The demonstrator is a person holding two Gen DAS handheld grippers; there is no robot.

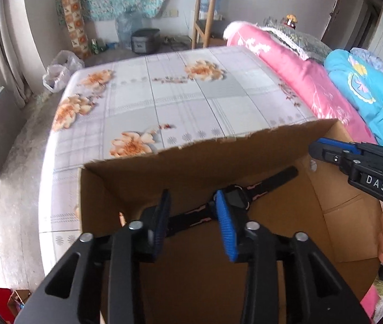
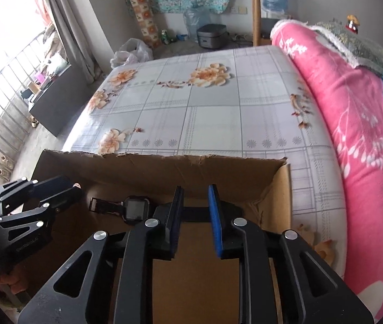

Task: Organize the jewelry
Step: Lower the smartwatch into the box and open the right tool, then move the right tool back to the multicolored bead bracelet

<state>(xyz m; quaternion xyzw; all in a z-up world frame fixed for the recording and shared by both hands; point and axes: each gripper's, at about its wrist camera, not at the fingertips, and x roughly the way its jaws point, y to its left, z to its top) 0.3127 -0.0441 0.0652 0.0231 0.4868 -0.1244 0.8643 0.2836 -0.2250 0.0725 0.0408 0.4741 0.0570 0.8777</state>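
A black wristwatch [image 1: 238, 198] with a square face and a black strap lies flat on the floor of an open cardboard box [image 1: 218, 145] on the bed. It also shows in the right wrist view [image 2: 134, 210]. My left gripper [image 1: 192, 202] is open and empty inside the box, its jaws standing either side of the strap left of the watch face. My right gripper [image 2: 196, 197] is open and empty, its jaws over the other strap end. The right gripper shows at the right edge in the left wrist view [image 1: 318, 151]; the left one shows at the left in the right wrist view [image 2: 75, 189].
The box [image 2: 164, 164] sits on a bed sheet [image 2: 218, 113] with orange flowers. A rolled pink quilt [image 2: 353, 94] and a blue one [image 1: 366, 86] lie along the right. A wooden chair [image 1: 204, 13], rice cooker [image 1: 144, 40] and plastic bag [image 1: 59, 70] stand beyond the bed.
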